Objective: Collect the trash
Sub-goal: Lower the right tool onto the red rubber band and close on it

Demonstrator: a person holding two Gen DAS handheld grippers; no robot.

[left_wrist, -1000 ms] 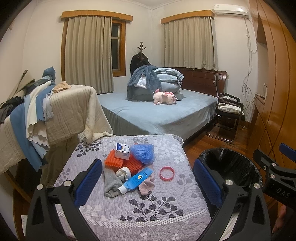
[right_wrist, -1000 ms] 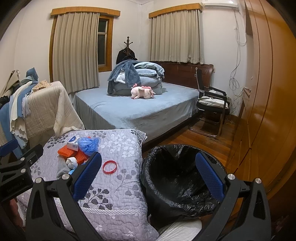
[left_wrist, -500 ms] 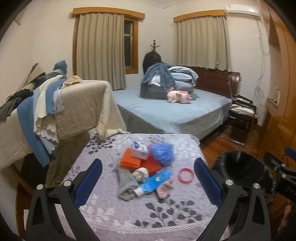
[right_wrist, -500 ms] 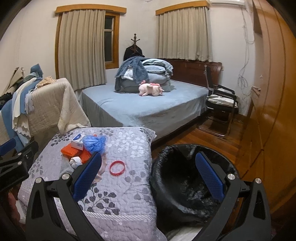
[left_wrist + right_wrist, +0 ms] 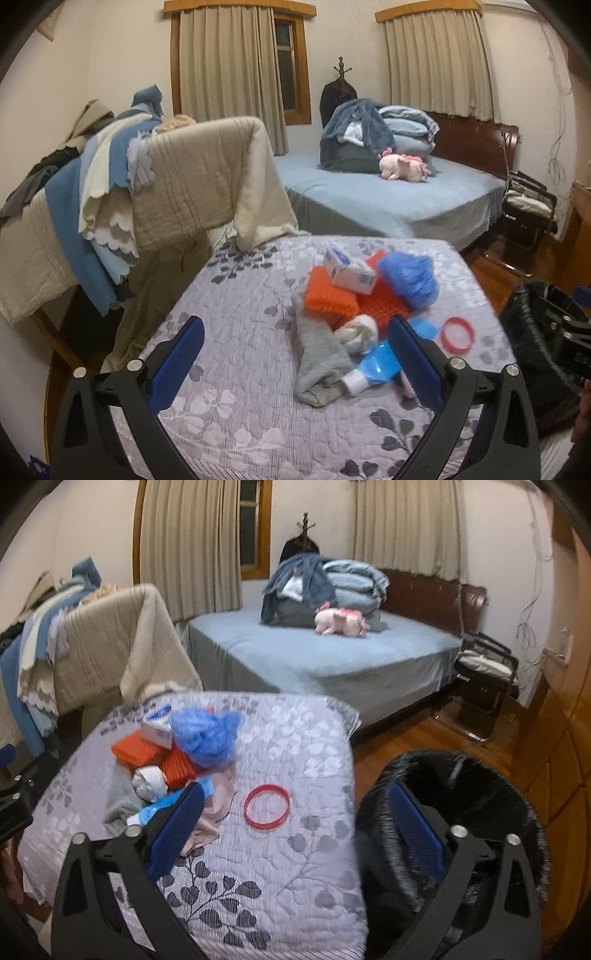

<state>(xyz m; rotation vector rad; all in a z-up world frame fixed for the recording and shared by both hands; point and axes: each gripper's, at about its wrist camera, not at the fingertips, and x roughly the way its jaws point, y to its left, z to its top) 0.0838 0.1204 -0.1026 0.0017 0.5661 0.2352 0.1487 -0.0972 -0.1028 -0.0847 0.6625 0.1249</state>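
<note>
My right gripper (image 5: 295, 834), jaws just closing a little yet wide and empty, hovers low in frame over the red ring (image 5: 266, 805). My left gripper (image 5: 295, 358) gapes empty before the trash pile (image 5: 354, 295). The black bin (image 5: 480, 794) sits lower right.

Home bedroom: made bed (image 5: 388, 199), curtained windows (image 5: 229, 59).

Trash pile (image 5: 354, 314) on the quilted table (image 5: 240, 387); bin (image 5: 461, 805) right; bed (image 5: 332, 657) behind
</note>
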